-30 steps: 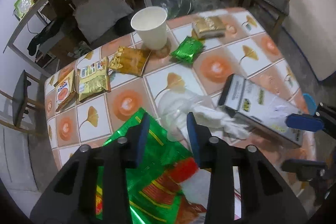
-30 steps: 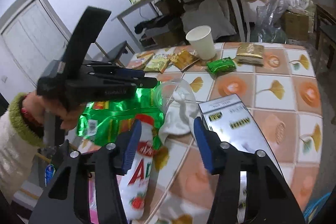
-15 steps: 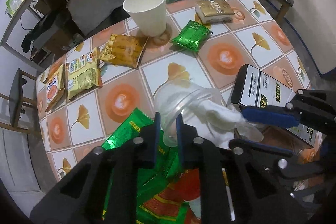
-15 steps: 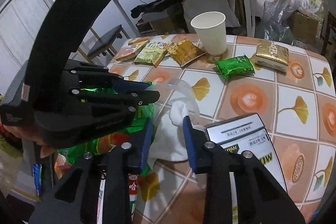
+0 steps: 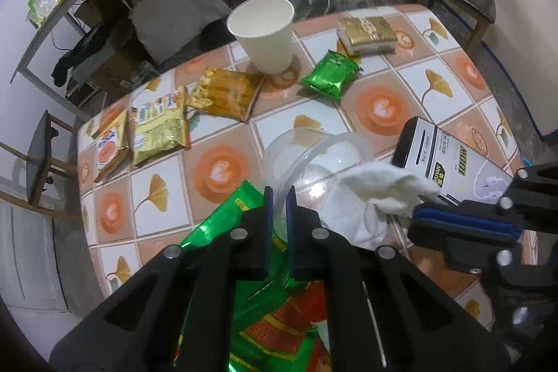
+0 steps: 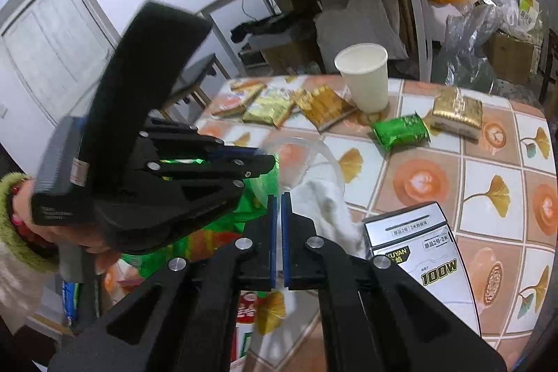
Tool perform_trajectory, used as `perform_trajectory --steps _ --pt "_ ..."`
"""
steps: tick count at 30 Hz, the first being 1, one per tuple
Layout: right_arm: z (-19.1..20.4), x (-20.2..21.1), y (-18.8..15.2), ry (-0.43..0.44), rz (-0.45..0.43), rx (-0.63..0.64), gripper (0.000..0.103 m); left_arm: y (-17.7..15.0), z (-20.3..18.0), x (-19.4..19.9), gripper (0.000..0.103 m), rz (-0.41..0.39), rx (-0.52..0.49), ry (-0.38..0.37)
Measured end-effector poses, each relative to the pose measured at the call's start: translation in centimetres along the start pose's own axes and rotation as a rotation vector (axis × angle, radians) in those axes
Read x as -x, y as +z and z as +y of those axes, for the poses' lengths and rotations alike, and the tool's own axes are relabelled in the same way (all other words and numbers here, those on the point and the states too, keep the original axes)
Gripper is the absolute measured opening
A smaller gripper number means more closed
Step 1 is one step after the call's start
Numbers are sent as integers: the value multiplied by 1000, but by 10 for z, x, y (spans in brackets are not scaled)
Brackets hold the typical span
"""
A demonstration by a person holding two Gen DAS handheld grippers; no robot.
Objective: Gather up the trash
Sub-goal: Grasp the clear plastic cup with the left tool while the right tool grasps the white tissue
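A clear plastic cup [image 5: 314, 156] lies on its side on the tiled table, with a crumpled white tissue [image 5: 376, 190] spilling from its mouth. My left gripper [image 5: 278, 197] is shut on the cup's rim. My right gripper [image 6: 278, 201] is shut on the tissue [image 6: 324, 201] at the cup's mouth [image 6: 296, 156]. A large green snack bag [image 5: 258, 302] lies under my left gripper. The right gripper shows at the right of the left wrist view [image 5: 422, 210].
A white paper cup [image 5: 265, 33] stands at the far side. Around it lie a green packet [image 5: 331, 75], a gold packet [image 5: 366, 33], an orange-gold wrapper [image 5: 226, 93] and yellow snack bags [image 5: 157, 128]. A grey box [image 5: 453, 166] lies right of the tissue.
Both grippers closed from open: the left onto the clear cup's rim, the right onto the tissue. Both moved forward toward the cup.
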State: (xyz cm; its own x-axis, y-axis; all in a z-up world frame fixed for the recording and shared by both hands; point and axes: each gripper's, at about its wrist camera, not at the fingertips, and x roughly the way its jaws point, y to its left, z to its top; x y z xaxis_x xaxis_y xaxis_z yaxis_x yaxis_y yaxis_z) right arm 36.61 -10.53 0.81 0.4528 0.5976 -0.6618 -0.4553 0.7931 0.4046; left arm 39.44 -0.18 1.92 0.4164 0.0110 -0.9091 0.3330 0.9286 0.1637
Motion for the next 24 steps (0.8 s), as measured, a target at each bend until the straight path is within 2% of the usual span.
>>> perform_trajectory --steps 6,10,12,13,14,18,24 --pt "5 24 3 5 -54 10 3 -5 -1 14 5 -21 2 18" --pt "3 21 -2 -23 -18 30 6 -11 -4 11 4 -12 4 5" --pt "1 13 -5 -35 24 45 20 -14 -5 10 4 -6 2 -6" --pt "1 9 -6 -48 39 49 36 -15 -6 9 4 -3 3 -12" --pt "0 4 -7 -73 45 57 41 -15 -6 9 4 1 3 -21" --pt "-11 -12 -7 -117 75 39 45 -17 -5 12 4 1 -3 -39" --pt "-18 -33 -7 -142 114 29 45 -17 -3 11 4 6 -10 -55"
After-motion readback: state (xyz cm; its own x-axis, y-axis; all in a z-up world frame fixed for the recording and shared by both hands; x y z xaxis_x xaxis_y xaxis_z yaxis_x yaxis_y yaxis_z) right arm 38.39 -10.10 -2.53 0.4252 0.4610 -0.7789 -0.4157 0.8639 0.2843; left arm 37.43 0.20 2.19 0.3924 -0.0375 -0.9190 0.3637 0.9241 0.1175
